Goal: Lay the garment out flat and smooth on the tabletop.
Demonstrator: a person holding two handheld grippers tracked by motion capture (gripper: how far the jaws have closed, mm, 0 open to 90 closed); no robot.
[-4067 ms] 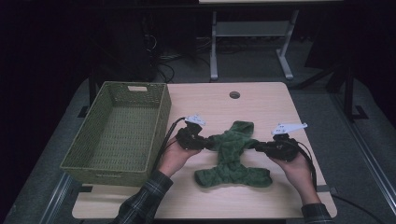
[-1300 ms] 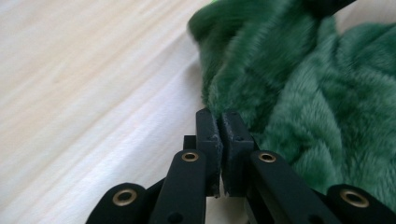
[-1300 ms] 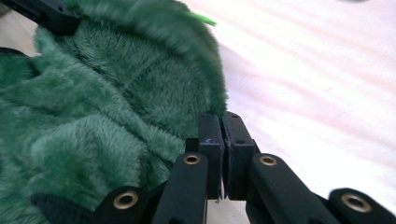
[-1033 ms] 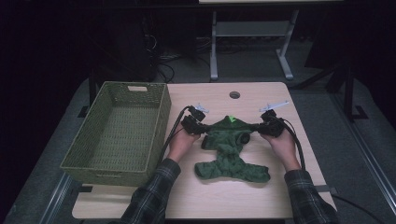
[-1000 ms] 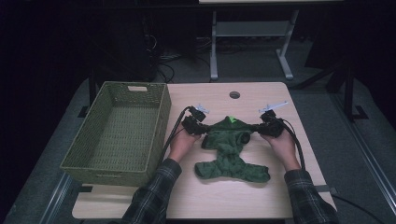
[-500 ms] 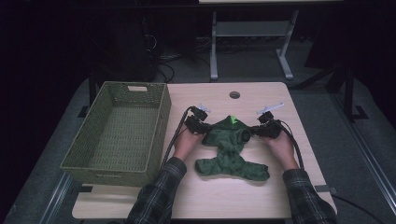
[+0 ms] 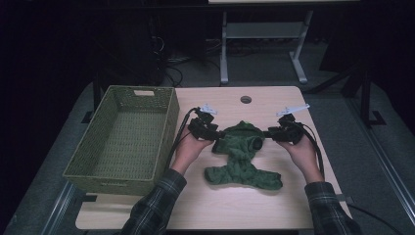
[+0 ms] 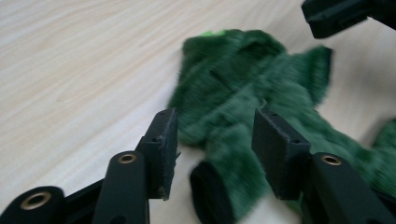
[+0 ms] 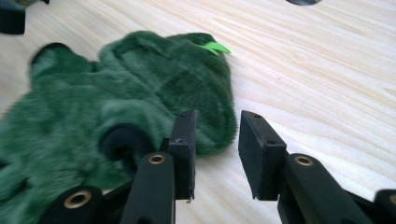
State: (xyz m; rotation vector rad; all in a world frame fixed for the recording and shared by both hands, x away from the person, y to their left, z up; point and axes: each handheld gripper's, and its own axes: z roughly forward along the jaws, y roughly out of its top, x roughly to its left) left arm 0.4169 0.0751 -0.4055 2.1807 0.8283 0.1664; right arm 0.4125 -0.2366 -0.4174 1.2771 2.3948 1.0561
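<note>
A dark green fleece garment (image 7: pixel 243 152) lies spread on the wooden table (image 7: pixel 274 103), sleeves out to either side and a small bright green tag (image 9: pixel 215 47) at its collar. My left gripper (image 7: pixel 218 135) hovers at its left sleeve; its jaws have just been opening and stand open. In the left gripper view the sleeve cuff (image 8: pixel 219 186) lies below the left gripper (image 8: pixel 215 135) without touching the pads. My right gripper (image 7: pixel 267 133) is at the right sleeve; its jaws have also just been opening. In the right gripper view the right gripper (image 9: pixel 217 140) is open over bare wood, the garment (image 9: pixel 116 102) just to its left.
A large olive woven basket (image 7: pixel 112 180) stands along the table's left side, with nothing inside. A round cable hole (image 7: pixel 245 99) sits near the far edge. Bare wood lies in front of the garment and to its right. Desk legs and cables are on the dark floor beyond.
Both grippers held the garment's sleeves a second ago; their jaws have opened and let go. Both hands have lifted a little, and the garment has settled flat.
</note>
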